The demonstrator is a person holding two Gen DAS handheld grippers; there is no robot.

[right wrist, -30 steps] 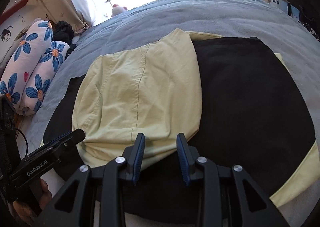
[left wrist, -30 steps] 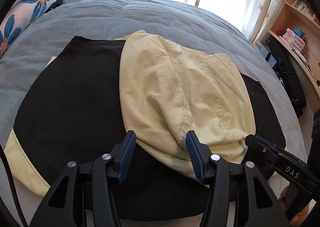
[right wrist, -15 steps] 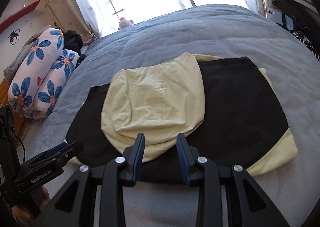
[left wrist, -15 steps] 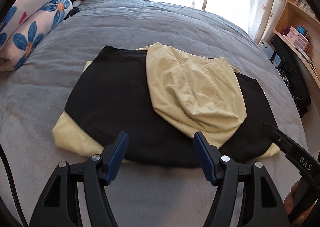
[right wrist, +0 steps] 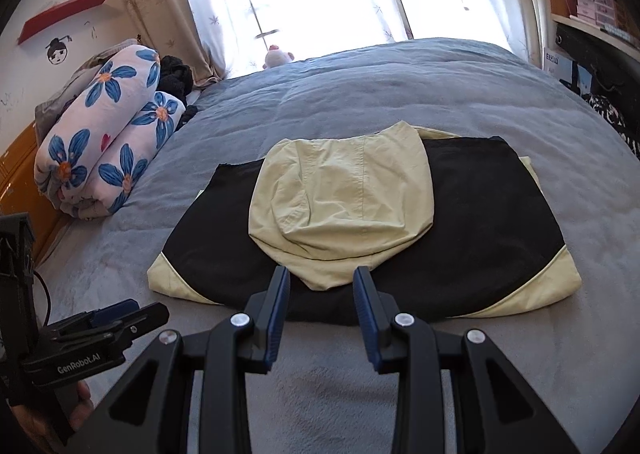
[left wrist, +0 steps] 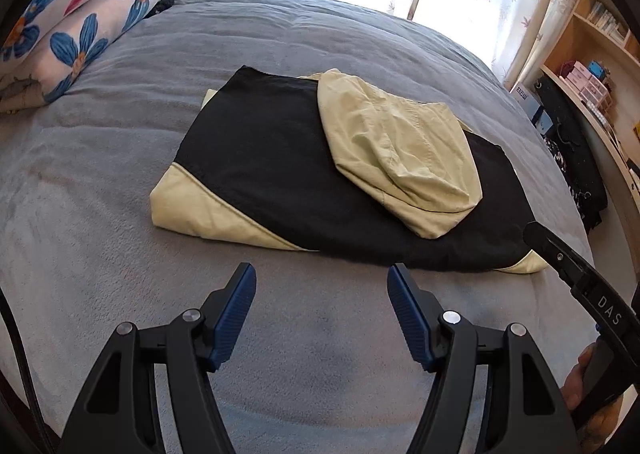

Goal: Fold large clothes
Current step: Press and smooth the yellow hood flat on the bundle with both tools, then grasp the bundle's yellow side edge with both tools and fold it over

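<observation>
At my twelve o'clock, the black-and-yellow garment (right wrist: 480, 222) lies folded flat on the grey bed (right wrist: 360, 94), hood on top. My left gripper (left wrist: 322, 290) gapes wide, right gripper (right wrist: 322, 288) narrower, both empty; folding looks nearly finished.

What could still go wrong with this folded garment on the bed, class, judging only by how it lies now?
1. The pale hood lies loose and rumpled on the black-and-yellow garment; it may slide off if the bundle is lifted.
2. Both the left gripper and right gripper are open, holding nothing, so the soft grey bedspread alone supports the fold, which could sag open.
</observation>
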